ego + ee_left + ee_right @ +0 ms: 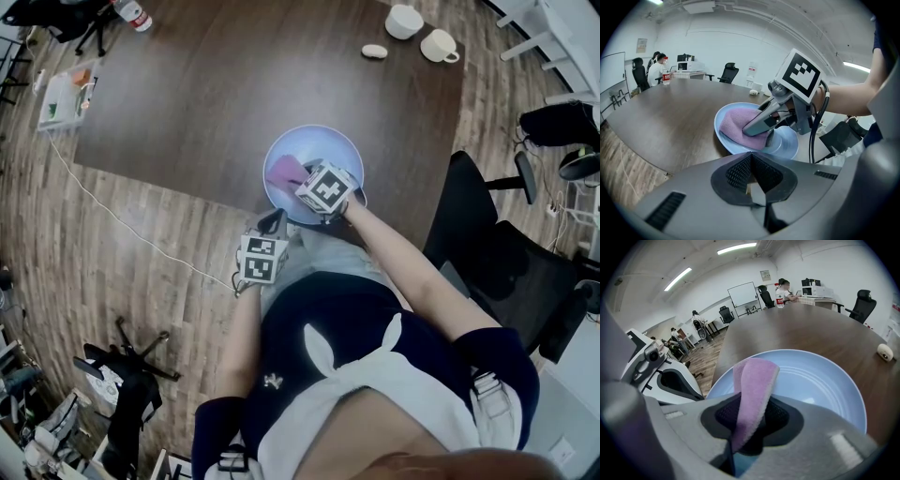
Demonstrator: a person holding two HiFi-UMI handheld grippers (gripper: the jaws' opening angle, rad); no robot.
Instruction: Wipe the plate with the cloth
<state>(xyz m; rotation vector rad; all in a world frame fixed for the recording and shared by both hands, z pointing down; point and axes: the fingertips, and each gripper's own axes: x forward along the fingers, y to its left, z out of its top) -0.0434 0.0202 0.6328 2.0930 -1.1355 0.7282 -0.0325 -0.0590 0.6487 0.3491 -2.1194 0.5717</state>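
Two grippers in play, both held by one person at the near edge of a dark wood bench [187, 103].

Right gripper [751, 425]: jaws pinching the pink cloth [757, 385]. A fold of it stands up between the pads and drapes forward past the tips. Directly below and ahead of these jaws lies the pale blue plate [820, 380], upright on the bench by its near edge. Seen from the left gripper, the cloth spreads over the plate's left half under the right jaws, and the side nearer the person's arm is bare.

Left gripper [759, 192]: jaws pressed together, nothing between them. It is held short of the bench edge, angled downward. The plate is ahead of its jaws and apart from them; the right gripper crosses its view just beyond.

Well beyond both sets of jaws, at the far end of the bench: two white cups [404, 21], and a small pale rounded object [374, 52] beside them.

Black office chair [487, 234] to the right of the right jaws, off the bench.
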